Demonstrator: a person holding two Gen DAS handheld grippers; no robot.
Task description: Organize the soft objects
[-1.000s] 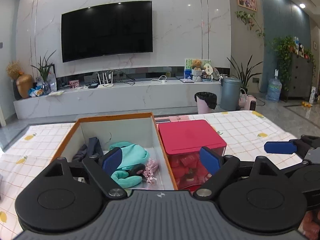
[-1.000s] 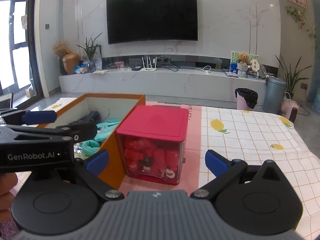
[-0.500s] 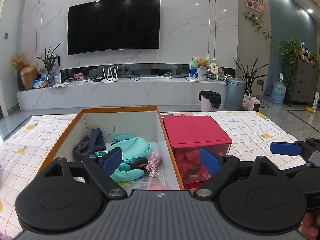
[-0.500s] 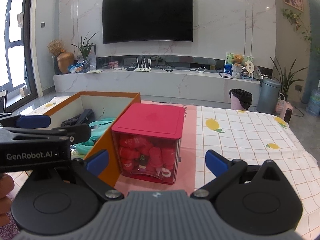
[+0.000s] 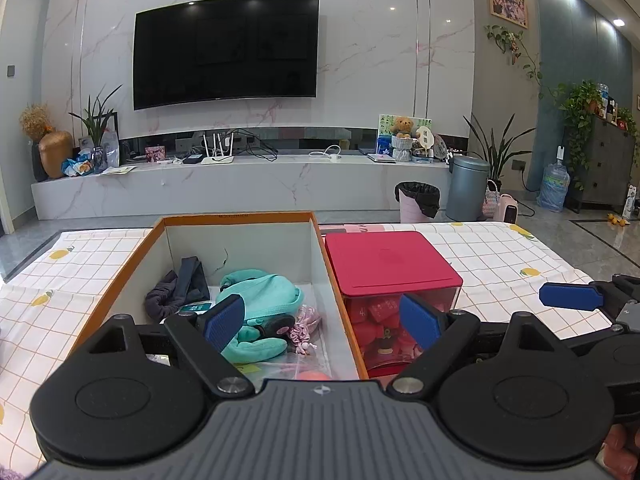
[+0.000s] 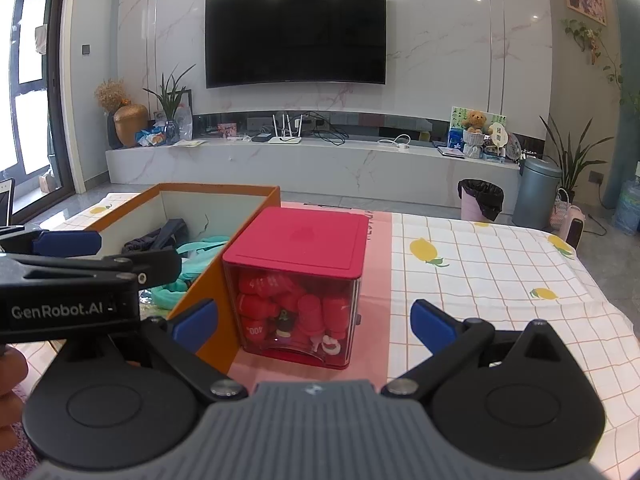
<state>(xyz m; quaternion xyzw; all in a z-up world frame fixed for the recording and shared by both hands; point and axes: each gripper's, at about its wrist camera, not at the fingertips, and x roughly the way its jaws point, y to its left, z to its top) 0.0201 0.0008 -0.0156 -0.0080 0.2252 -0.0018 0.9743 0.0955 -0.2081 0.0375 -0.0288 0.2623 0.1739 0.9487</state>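
Both grippers we hold are spread wide and hold nothing. Our left gripper (image 5: 322, 322) hovers above the near end of an orange-rimmed cardboard box (image 5: 240, 218), its blue fingertips (image 5: 224, 322) clear of everything below. Inside that box lie the soft things: a teal fabric bundle (image 5: 260, 294), a dark grey cloth (image 5: 176, 290) behind it to the left, and a small pink scrunchie (image 5: 306, 326) to its right. Our right gripper (image 6: 314, 324) hangs in front of a clear container with a red lid (image 6: 298, 240), which stands just beside the box's right wall and is packed with red pieces. Box and container sit on a checked tablecloth printed with lemons (image 6: 480, 264).
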